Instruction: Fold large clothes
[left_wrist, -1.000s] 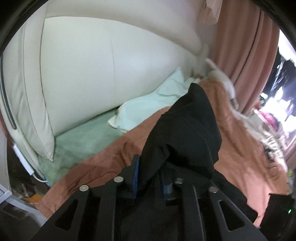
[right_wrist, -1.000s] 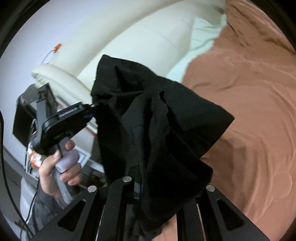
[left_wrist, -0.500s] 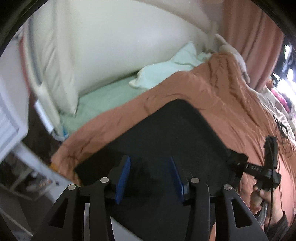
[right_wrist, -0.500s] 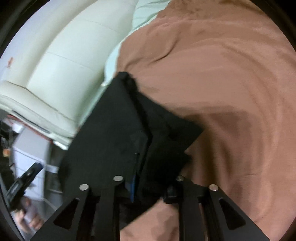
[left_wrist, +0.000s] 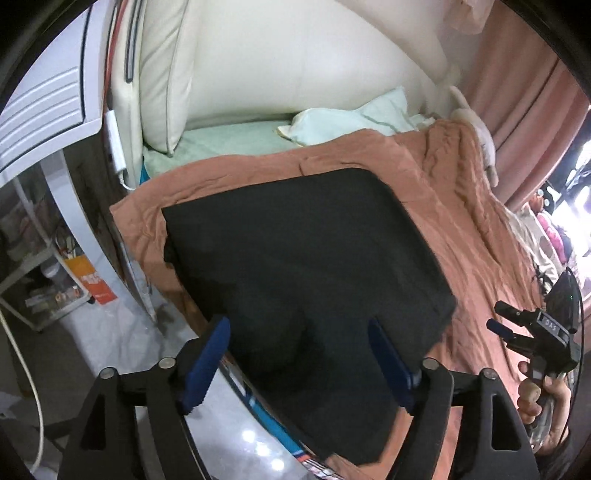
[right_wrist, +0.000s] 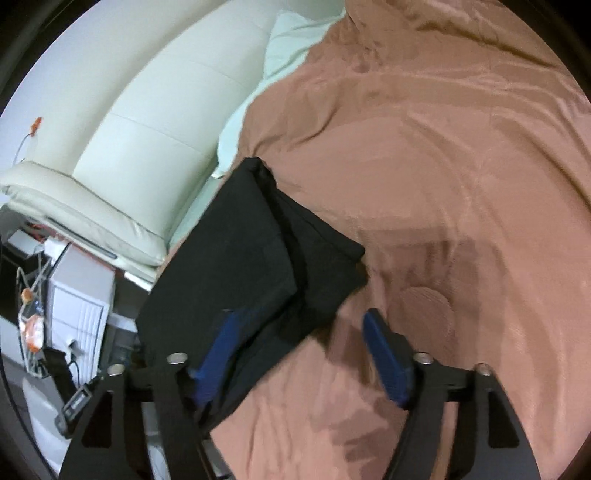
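A black garment (left_wrist: 303, 258) lies folded flat on the rust-brown bedspread (left_wrist: 465, 236), near the bed's edge. My left gripper (left_wrist: 299, 354) hovers over its near edge with jaws opening wide; the blue pads stand apart from the cloth. In the right wrist view the same garment (right_wrist: 258, 258) lies left of centre with a fold line across it. My right gripper (right_wrist: 299, 347) is also opening; its left pad is over the garment's near corner, the right pad over bare bedspread (right_wrist: 443, 184). The right gripper (left_wrist: 517, 328) also shows at the left wrist view's right edge, held by a hand.
A cream padded headboard (left_wrist: 295, 55) and a pale green pillow (left_wrist: 351, 118) lie beyond the garment. A white cabinet (right_wrist: 81, 306) and cluttered shelves (left_wrist: 55, 280) stand beside the bed. Pink curtains (left_wrist: 517, 110) hang at the far right. The bed edge drops off to the floor (left_wrist: 110, 350).
Both grippers carried the hanging black garment down onto the bedspread and let it go. Their jaws went from shut on the cloth to wide apart, and the garment now lies flat.
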